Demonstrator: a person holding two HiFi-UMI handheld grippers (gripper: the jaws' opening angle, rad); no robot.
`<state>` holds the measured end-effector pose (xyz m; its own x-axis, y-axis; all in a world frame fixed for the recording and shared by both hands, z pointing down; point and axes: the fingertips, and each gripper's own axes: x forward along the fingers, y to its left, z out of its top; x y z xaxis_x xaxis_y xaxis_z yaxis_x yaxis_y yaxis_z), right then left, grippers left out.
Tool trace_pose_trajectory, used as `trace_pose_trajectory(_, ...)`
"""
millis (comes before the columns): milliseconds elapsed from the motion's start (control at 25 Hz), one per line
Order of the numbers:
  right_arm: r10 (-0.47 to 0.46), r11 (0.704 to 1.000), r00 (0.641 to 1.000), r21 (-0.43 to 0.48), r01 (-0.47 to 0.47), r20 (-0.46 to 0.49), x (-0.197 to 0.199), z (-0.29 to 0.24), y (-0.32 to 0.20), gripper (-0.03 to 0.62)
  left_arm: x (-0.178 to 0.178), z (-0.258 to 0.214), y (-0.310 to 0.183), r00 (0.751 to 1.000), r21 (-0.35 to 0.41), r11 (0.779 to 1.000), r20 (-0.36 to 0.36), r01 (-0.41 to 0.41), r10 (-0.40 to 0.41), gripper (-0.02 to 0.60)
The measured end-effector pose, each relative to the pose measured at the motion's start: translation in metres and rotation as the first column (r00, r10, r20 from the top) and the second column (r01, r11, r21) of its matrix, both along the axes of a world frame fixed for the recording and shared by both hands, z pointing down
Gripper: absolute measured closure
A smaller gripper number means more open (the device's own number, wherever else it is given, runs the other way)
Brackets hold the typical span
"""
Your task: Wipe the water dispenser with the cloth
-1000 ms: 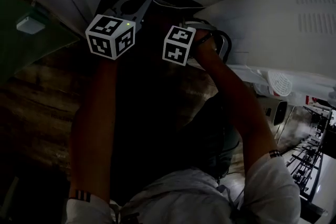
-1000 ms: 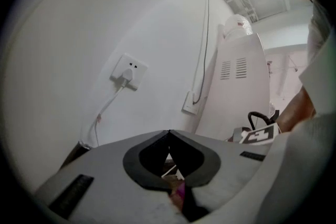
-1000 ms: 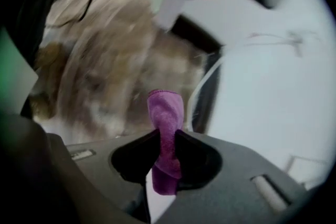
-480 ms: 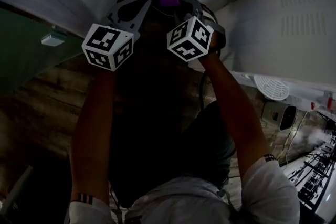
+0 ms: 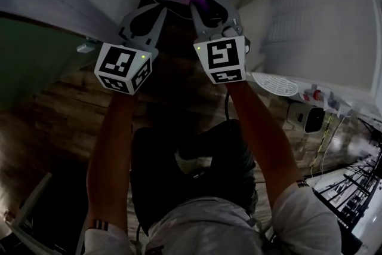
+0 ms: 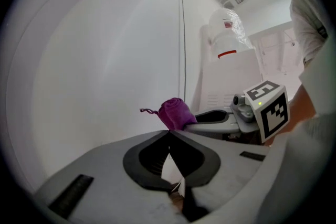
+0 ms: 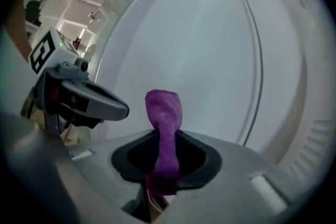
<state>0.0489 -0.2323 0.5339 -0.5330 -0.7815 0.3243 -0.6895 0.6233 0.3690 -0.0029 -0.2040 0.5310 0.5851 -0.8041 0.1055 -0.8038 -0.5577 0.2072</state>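
Purple cloth (image 7: 163, 110) clamped in right gripper (image 7: 165, 136), lower end hidden

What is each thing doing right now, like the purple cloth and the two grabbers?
purple cloth: bunched up, pinched in the right gripper, its top poking out past the jaws.
right gripper: shut on the purple cloth.
left gripper: jaws together, nothing between them.
clear jug: standing apart from both grippers, untouched.

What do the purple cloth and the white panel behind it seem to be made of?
The purple cloth looks like soft, fuzzy fabric: it bunches and folds. The white panel looks smooth and matt, perhaps plastic or painted metal.
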Motion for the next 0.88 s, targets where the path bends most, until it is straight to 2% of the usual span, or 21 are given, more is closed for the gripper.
trace_pose_trajectory(80, -0.020, 0.999, 0.995, 0.036, 0.017, 0.096, -0.002, -0.051, 0.008, 0.503, 0.004, -0.040, 0.007, 1.000, 0.022, 1.000, 0.009, 0.001, -0.002, 0.583)
trace_pose_trajectory(200, -0.065, 0.996, 0.968, 0.075, 0.049, 0.241, -0.006, -0.126, 0.025, 0.505, 0.002, -0.105, 0.015, 0.999, 0.077, 0.996, 0.011, 0.033, -0.034, 0.583)
trace_pose_trajectory(400, -0.090, 0.996, 0.905, 0.054, 0.074, 0.415, 0.002, -0.240, 0.057, 0.503, 0.004, -0.226, 0.038, 0.997, 0.168, 0.983, 0.003, 0.080, -0.082, 0.583)
trace_pose_trajectory(600, -0.129, 0.992, 0.865, 0.073, 0.107, 0.484, 0.007, -0.344, 0.086, 0.503, 0.016, -0.340, 0.062, 0.997, 0.226, 0.971, 0.003, 0.073, -0.075, 0.583)
trace_pose_trajectory(760, -0.158, 0.987, 0.847, 0.107, 0.120, 0.509, 0.015, -0.413, 0.104, 0.503, 0.031, -0.404, 0.085, 0.999, 0.267, 0.963, 0.032, 0.029, -0.039, 0.583)
trace_pose_trajectory(880, -0.179, 0.983, 0.835, 0.137, 0.125, 0.520, 0.026, -0.456, 0.122, 0.503, 0.036, -0.447, 0.102, 0.999, 0.282, 0.959, 0.014, 0.042, -0.048, 0.583)
